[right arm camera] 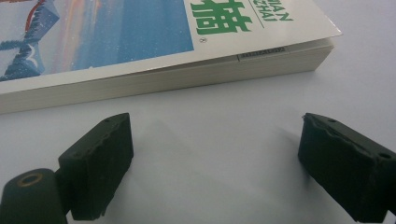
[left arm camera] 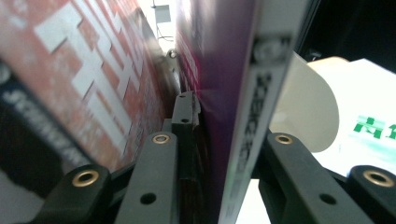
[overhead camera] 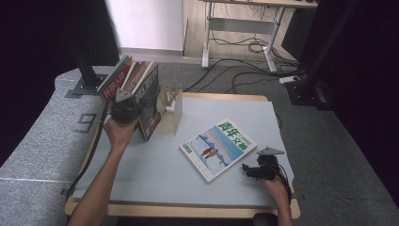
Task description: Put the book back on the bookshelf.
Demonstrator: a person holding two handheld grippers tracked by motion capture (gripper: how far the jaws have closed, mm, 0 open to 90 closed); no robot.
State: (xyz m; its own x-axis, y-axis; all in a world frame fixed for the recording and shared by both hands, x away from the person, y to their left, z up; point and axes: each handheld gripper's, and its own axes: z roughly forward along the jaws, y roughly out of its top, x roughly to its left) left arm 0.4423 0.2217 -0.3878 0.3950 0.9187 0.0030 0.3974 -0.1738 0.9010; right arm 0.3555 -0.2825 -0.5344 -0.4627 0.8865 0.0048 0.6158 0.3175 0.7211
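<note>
Both forearms are seen bare, with no sleeves worn. Each gripper is built in black, and a grey three-cornered plate is carried behind the fingers on the left gripper and the right gripper. Brass-ringed screw holes are set into the black links just below the left fingers. The right fingers are shaped as blocky, rough-edged black pads. A black cable is trailed from each gripper.

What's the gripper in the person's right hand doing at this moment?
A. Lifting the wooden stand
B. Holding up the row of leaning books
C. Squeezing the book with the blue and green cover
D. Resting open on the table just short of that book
D: the right gripper has its jaws spread wide with bare table between them, and the flat book lies just beyond the fingertips, untouched.
</note>
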